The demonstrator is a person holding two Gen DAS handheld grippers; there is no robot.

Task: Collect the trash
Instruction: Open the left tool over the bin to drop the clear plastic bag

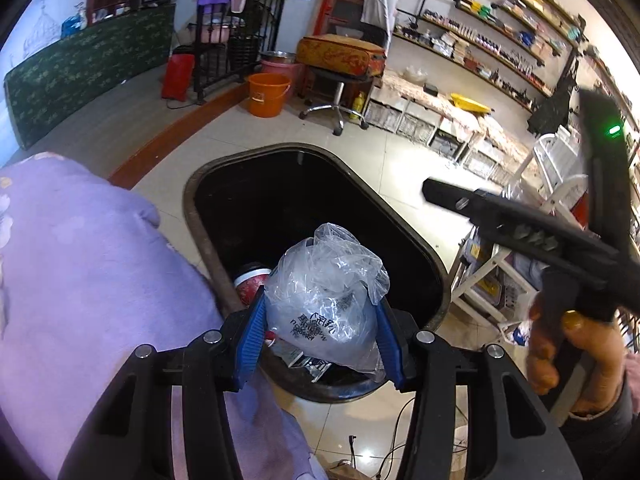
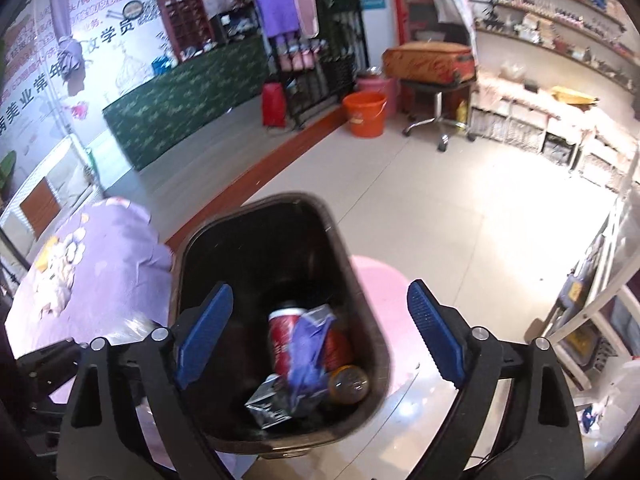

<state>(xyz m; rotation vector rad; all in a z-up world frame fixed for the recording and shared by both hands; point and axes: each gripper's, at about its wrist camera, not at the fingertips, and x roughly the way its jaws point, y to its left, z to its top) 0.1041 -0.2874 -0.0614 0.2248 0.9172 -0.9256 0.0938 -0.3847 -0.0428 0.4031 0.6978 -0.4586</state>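
My left gripper [image 1: 320,320] is shut on a crumpled clear plastic bag [image 1: 324,292] and holds it over the near end of the open dark trash bin [image 1: 200,216]. A red can [image 1: 250,286] shows in the bin beside the bag. My right gripper [image 2: 320,336] is open and empty above the same bin [image 2: 372,312]. In the right wrist view the bin holds the red can [image 2: 282,336], a purple wrapper [image 2: 310,346], an amber bottle [image 2: 348,384] and a foil packet [image 2: 266,402]. The right gripper's body also shows in the left wrist view [image 1: 532,236].
A purple floral cloth [image 1: 88,272] covers a surface left of the bin. A pink mat [image 2: 384,292] lies on the tiled floor to the bin's right. An orange bucket [image 1: 267,94], a stool with a suitcase [image 1: 340,56] and shelves [image 1: 480,32] stand farther back. A white rack [image 1: 500,280] is at the right.
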